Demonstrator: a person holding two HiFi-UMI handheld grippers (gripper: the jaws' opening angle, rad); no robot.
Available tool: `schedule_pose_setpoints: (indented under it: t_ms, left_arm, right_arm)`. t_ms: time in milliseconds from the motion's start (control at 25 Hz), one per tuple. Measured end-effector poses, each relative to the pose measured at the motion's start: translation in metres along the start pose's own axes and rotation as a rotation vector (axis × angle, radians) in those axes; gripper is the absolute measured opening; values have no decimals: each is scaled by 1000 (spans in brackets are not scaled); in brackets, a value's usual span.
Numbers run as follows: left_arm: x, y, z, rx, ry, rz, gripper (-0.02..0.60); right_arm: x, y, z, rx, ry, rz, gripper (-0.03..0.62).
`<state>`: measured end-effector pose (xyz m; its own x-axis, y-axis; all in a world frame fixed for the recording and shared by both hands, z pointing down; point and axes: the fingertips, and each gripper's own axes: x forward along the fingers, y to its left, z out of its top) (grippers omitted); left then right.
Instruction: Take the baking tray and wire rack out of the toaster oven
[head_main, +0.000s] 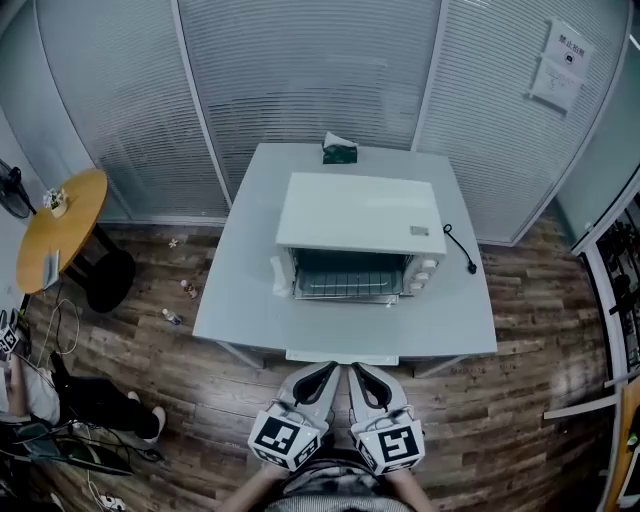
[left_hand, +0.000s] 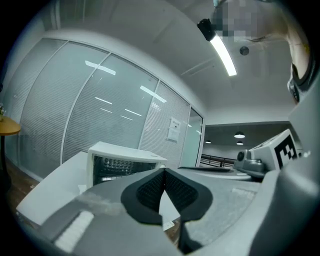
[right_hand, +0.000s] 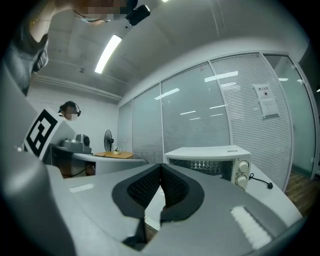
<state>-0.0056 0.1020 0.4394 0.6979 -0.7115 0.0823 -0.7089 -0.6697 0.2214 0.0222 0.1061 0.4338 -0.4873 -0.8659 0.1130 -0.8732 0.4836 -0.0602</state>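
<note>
My left tongs (head_main: 322, 376) and right tongs (head_main: 364, 376) are both closed, pad against pad, with nothing between them. Each gripper view shows the dark pads meeting at the tip and only air beyond. They hang side by side close to my body, just short of the near edge of the table (head_main: 240, 300), and touch nothing.

The oven (head_main: 360, 215) sits on the middle of the table, well apart from both tips, with its front towards me. The front looks open, and I can see the rack (head_main: 348, 283) as a band of thin wires inside. I cannot pick out the tray from here; it may lie under or behind the rack.

I judge this to be the very start, the approach, with nothing taken out yet. The next move calls for carrying both tongs over the table to the oven mouth and opening at least one pair before it gets there. Then I can close on the front edge of the rack or the tray and draw it straight out, kept level.
</note>
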Motion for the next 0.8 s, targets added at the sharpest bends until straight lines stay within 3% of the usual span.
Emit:
schedule_pose_setpoints:
  t_ms: [400, 800]
  left_arm:
    - [13, 35, 1, 10, 26, -46, 3]
    - [40, 56, 13, -16, 4, -22, 3]
  right_arm:
    - [35, -6, -5, 76, -2, -63, 2]
    - [64, -27, -2, 76, 21, -37, 2]
